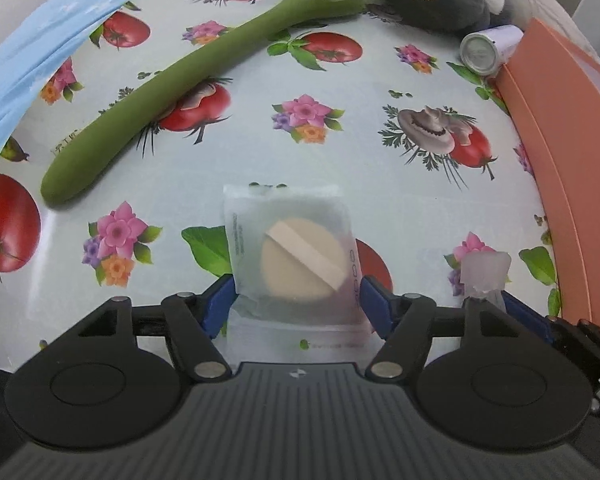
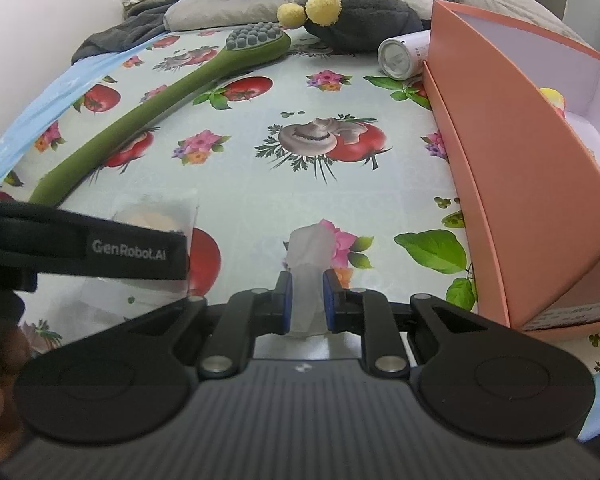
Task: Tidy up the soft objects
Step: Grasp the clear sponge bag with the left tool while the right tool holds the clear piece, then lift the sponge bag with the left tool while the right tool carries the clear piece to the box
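My left gripper (image 1: 298,300) is shut on a frosted plastic packet (image 1: 290,256) holding a beige powder puff; the blue pads press both side edges. My right gripper (image 2: 305,294) is shut on a small translucent white soft piece (image 2: 310,256), which sticks out forward between the pads; it also shows in the left wrist view (image 1: 485,276). The puff packet (image 2: 156,212) is partly hidden behind the left gripper's strap in the right wrist view. A pink open box (image 2: 532,168) stands to the right, with something yellow inside.
A long green brush (image 1: 172,92) with a grey nubbed head lies diagonally across the tomato-print cloth (image 1: 260,152). A grey plush toy (image 2: 360,16) with yellow pompoms and a white tube (image 2: 404,56) lie at the far edge. A blue sheet (image 1: 32,52) lies left.
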`<control>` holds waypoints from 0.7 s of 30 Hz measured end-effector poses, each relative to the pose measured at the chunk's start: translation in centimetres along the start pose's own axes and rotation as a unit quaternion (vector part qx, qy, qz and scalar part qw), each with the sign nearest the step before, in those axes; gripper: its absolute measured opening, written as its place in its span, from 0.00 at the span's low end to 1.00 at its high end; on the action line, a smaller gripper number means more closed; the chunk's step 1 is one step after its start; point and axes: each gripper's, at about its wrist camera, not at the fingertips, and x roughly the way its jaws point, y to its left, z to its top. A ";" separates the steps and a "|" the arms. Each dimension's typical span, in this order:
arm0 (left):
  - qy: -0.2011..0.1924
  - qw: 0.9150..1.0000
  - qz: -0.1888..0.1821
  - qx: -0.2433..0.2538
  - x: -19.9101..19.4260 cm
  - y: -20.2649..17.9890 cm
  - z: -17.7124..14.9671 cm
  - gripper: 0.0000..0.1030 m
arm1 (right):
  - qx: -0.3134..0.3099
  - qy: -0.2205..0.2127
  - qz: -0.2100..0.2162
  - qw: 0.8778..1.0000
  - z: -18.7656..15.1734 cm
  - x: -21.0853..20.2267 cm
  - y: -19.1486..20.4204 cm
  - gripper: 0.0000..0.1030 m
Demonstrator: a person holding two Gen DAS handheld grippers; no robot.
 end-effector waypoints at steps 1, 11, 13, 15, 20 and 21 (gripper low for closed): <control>-0.003 1.000 0.002 0.004 0.0 -0.1 0.0 0.65 | 0.000 0.000 0.001 1.000 0.0 0.0 0.0 0.19; -0.031 0.999 -0.021 0.027 -1.1 0.3 -0.1 0.40 | -0.008 0.000 -0.004 1.000 0.3 -0.5 0.5 0.19; -0.033 0.999 -0.031 0.024 -1.4 0.6 -0.2 0.36 | -0.011 -0.002 -0.006 1.000 0.5 -0.8 0.7 0.19; -0.036 0.998 -0.037 0.020 -1.8 1.0 -0.2 0.33 | -0.012 -0.005 -0.006 1.000 0.6 -1.2 0.8 0.19; -0.049 0.997 -0.054 0.015 -3.4 1.8 0.0 0.31 | -0.013 -0.013 -0.007 1.000 1.3 -2.3 1.0 0.18; -0.053 0.997 -0.057 0.014 -3.8 1.9 0.0 0.31 | -0.013 -0.014 -0.007 1.000 1.4 -2.6 1.1 0.18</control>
